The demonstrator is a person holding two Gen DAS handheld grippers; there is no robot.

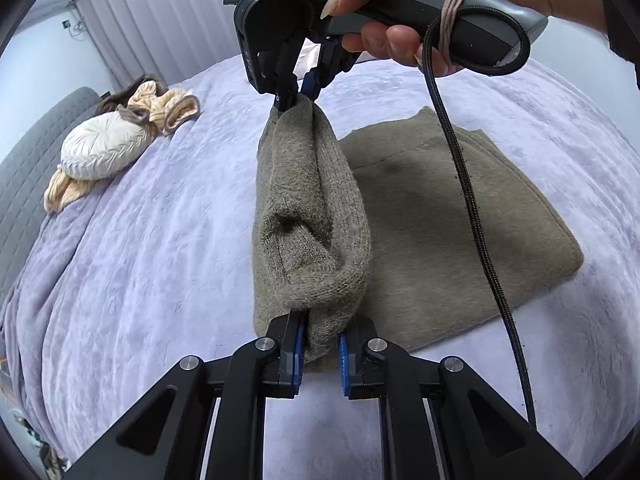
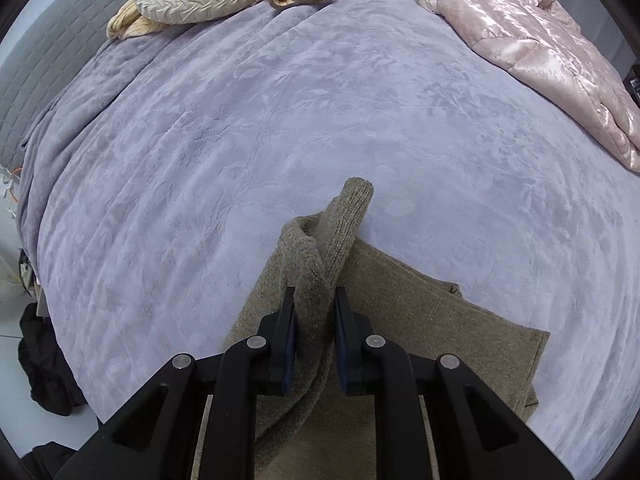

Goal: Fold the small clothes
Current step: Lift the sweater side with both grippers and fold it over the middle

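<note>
Olive-brown knitted wool makes up the small sweater (image 1: 440, 216), which lies on a lilac plush bedspread (image 1: 160, 240) embossed with leaves. One edge is lifted into a thick, fuzzy roll. The left gripper (image 1: 320, 354) is clamped on the near end of that fold; the right gripper (image 1: 298, 94), held by a hand (image 1: 420, 12), pinches the far end, jaws nearly closed.

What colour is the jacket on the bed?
Shiny pale pink jacket; clearest in the right wrist view.
</note>
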